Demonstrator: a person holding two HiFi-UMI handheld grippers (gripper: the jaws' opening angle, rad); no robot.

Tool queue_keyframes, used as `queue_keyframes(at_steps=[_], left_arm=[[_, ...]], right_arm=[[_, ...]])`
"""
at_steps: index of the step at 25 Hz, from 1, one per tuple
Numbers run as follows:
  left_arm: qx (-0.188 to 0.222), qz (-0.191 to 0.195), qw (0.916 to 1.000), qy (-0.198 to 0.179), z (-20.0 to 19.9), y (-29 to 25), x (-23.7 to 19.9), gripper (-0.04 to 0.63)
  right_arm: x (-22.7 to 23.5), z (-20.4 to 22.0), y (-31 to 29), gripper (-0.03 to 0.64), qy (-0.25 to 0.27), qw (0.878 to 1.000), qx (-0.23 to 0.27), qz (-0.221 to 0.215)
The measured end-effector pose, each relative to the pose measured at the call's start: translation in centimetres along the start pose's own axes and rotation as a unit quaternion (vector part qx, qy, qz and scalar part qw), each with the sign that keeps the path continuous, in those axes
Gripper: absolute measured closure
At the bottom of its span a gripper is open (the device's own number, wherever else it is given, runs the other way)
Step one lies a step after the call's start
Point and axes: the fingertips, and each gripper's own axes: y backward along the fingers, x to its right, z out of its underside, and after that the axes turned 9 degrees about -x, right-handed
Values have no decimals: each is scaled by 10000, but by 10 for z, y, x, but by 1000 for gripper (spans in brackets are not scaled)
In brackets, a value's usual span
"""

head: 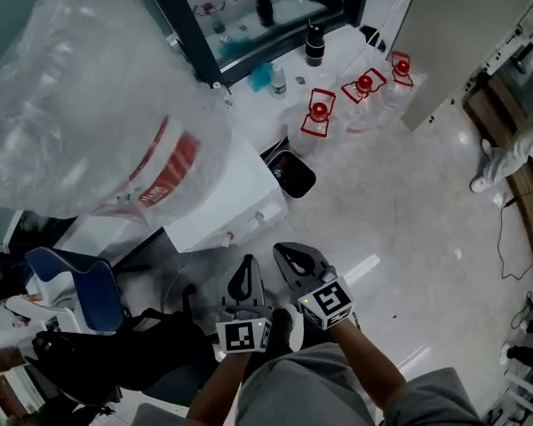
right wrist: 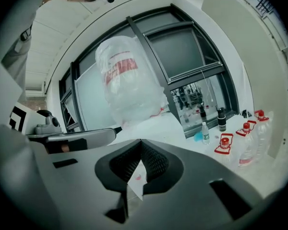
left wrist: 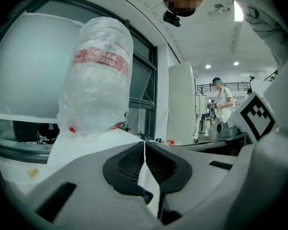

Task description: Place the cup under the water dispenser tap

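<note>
No cup shows in any view. The white water dispenser (head: 215,204) stands at the left, topped by a large upturned bottle wrapped in clear plastic (head: 80,105). The bottle (left wrist: 98,75) also rises ahead in the left gripper view, and the same bottle (right wrist: 129,83) shows in the right gripper view. My left gripper (head: 247,264) and right gripper (head: 286,252) are side by side at the bottom centre, just in front of the dispenser. The left gripper (left wrist: 145,143) is shut with nothing between its pads. The right gripper (right wrist: 141,143) is shut too, and holds nothing.
A black bin (head: 293,174) sits on the floor beside the dispenser. Three large water jugs with red handles (head: 320,114) stand by the window, near a black flask (head: 314,44) and a small bottle (head: 278,80). A blue chair (head: 80,287) is at the left. A person (left wrist: 224,104) stands far off.
</note>
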Motion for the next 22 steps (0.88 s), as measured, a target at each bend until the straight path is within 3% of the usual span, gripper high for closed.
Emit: queue_keyframes(at_steps=[11, 22], left_arm=[[-89, 462, 9989, 45, -77, 25, -9, 586], [262, 667, 9974, -99, -117, 21, -7, 586]], right_arm=[[-42, -91, 32, 607, 604, 9965, 570, 7], [-44, -126, 33, 606, 853, 9924, 882, 38]])
